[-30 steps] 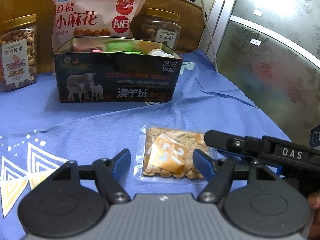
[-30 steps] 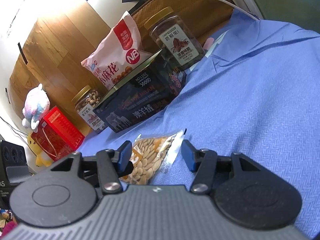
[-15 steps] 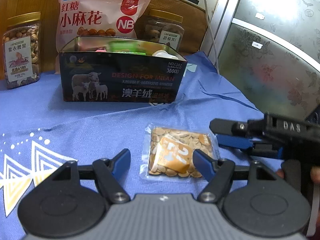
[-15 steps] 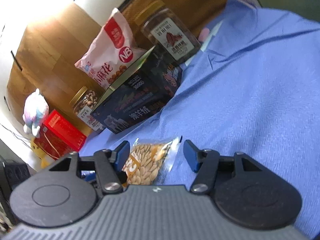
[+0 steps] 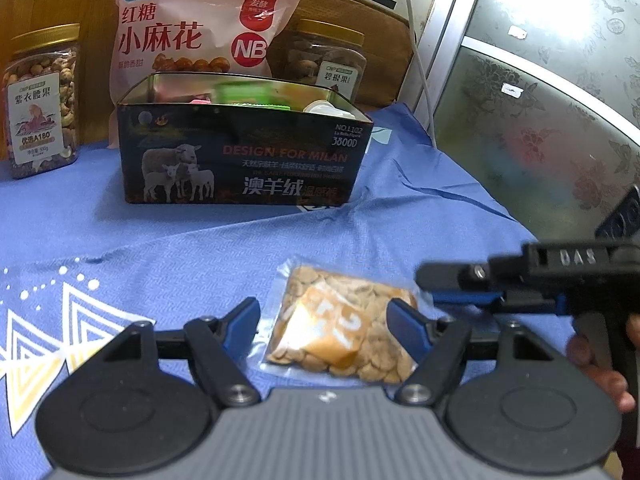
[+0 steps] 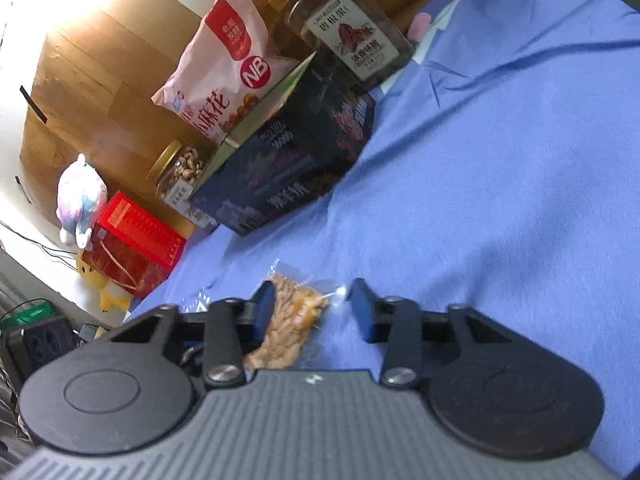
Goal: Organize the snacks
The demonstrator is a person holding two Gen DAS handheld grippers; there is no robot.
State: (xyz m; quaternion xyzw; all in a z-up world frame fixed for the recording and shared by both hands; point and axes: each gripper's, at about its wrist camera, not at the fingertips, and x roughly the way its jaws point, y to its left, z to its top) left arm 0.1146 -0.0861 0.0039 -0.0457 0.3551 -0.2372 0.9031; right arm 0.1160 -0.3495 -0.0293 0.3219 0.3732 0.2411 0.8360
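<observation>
A clear packet of pale seeds with an orange label [image 5: 340, 332] lies on the blue cloth, in front of the dark open tin box [image 5: 248, 160]. My left gripper [image 5: 324, 326] stands open astride the packet, with a gap on its left side. My right gripper [image 5: 428, 290] reaches in from the right at the packet's right edge. In the right wrist view the packet [image 6: 288, 320] sits between the jaws of my right gripper [image 6: 314, 310], which are closing. One finger is against the seeds and the other is just off the clear seal.
Inside the tin box [image 6: 288, 172] lie several snacks. Behind it stand a pink snack bag [image 5: 200, 28], a cashew jar [image 5: 40, 100] and a pecan jar [image 5: 326, 64]. A red box [image 6: 132, 244] and a plush toy [image 6: 80, 200] sit far left. A glass door [image 5: 540, 120] borders the right.
My right gripper's jaws have narrowed around the packet's edge, and its view has rolled. The packet has turned slightly on the cloth. The left gripper has stayed put.
</observation>
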